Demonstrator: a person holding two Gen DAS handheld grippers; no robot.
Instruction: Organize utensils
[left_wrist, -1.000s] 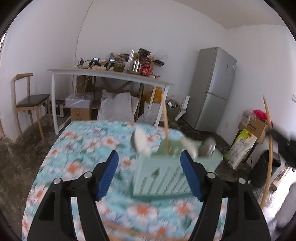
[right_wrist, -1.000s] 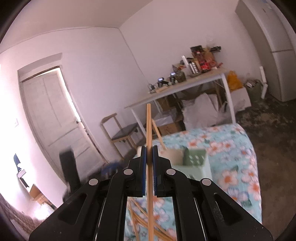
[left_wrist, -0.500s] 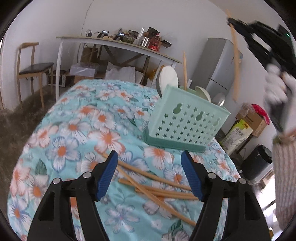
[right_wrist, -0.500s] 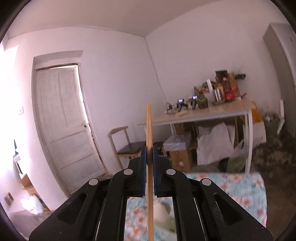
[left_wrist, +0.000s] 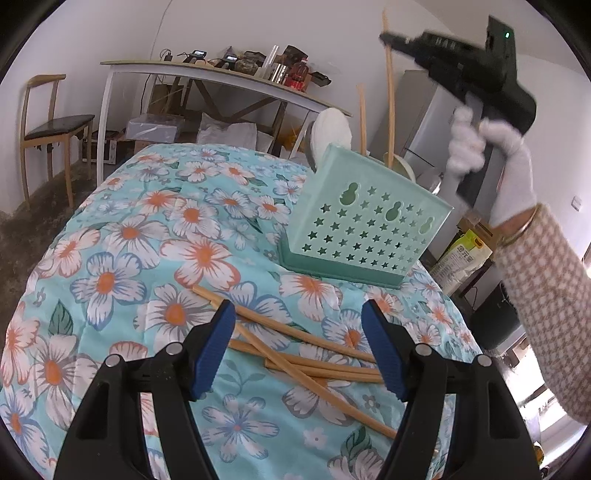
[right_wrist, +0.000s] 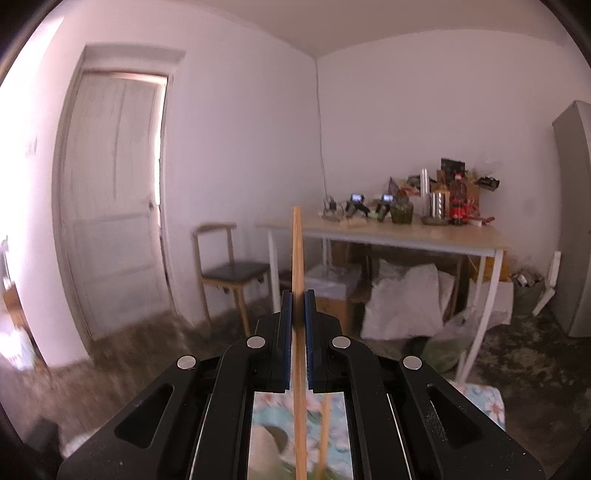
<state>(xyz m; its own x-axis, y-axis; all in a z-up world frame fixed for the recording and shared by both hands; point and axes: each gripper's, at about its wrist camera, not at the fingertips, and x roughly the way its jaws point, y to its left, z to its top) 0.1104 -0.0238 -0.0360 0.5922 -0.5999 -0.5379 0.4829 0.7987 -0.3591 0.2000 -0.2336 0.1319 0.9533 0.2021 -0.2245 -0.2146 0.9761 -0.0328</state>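
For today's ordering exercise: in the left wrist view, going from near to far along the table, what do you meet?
Left gripper → loose chopsticks → green utensil holder → white table by the wall.

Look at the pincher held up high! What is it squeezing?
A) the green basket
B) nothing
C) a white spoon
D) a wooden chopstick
D: the right gripper has its blue pads shut on one upright wooden chopstick, raised above the green utensil basket.

Wooden chair beside cluttered white table (grey fridge opposite).
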